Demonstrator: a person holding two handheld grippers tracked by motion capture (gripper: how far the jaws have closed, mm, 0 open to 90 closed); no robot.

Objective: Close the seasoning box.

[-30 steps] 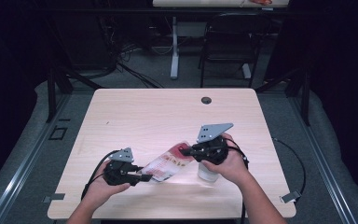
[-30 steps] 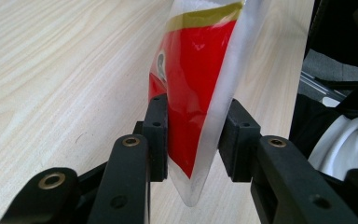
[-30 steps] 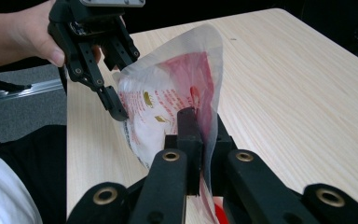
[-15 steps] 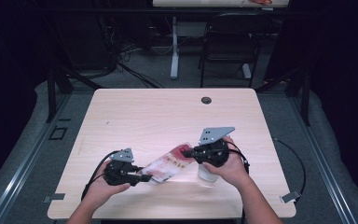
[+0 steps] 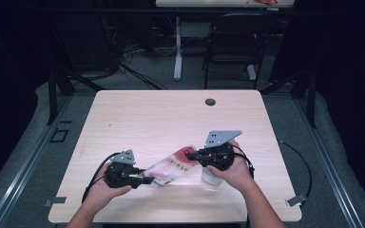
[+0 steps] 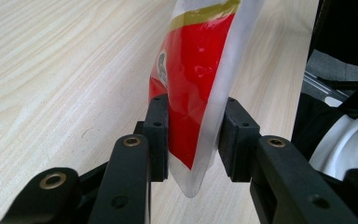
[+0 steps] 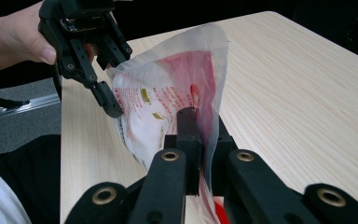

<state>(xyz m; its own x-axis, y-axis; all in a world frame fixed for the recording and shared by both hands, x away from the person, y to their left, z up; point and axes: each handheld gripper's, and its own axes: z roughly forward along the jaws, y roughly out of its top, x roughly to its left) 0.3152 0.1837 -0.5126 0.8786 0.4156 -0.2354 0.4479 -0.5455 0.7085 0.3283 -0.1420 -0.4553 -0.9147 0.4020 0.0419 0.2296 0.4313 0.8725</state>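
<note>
- Two hand-held grippers hold one red-and-white plastic bag (image 5: 171, 167) between them, just above the near part of the bench (image 5: 161, 114).
- Our left hand-held gripper (image 5: 145, 180) is clamped on one end of the bag; its gripper view shows both pads pressing the bag (image 6: 193, 100) from either side.
- Our right hand-held gripper (image 5: 190, 156) is pinched tight on the other end, its jaws nearly together with only the thin film of the bag (image 7: 168, 102) between them.
- Little has changed over the last second: the bag hangs in the same slant, and both grips look as they did.
- A white cup (image 5: 210, 178) stands under our right hand.
- We judge the bag is held steady, perhaps for opening or pouring.
</note>
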